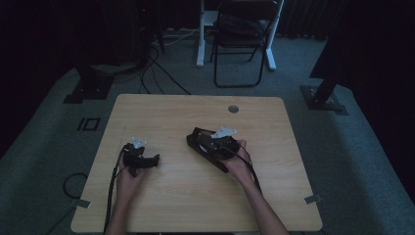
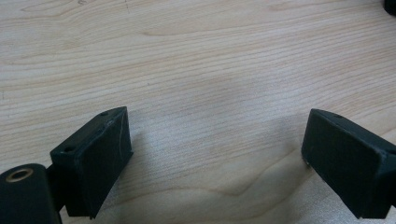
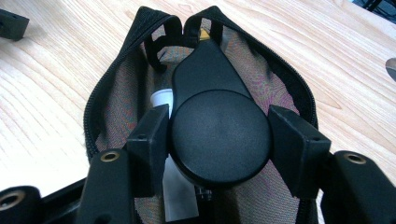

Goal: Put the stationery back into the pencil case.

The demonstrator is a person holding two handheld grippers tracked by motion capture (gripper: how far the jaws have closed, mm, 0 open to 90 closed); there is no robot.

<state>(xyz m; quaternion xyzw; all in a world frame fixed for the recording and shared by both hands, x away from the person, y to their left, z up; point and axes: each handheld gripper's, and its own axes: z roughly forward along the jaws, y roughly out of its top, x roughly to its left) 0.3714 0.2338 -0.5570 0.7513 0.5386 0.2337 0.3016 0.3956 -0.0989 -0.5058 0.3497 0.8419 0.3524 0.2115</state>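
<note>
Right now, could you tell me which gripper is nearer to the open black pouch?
Right. The right gripper grips a round black object over the pouch; the left gripper sits apart on bare table.

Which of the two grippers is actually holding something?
The right gripper: its jaws clamp a round black object over the open zip pouch. The left gripper is open over bare table.

A smooth black teardrop-shaped object point(image 3: 217, 126), round end nearest the right gripper view's camera, sits clamped at its wide part above an unzipped black pouch point(image 3: 116, 84) lying open on the wooden table.
</note>
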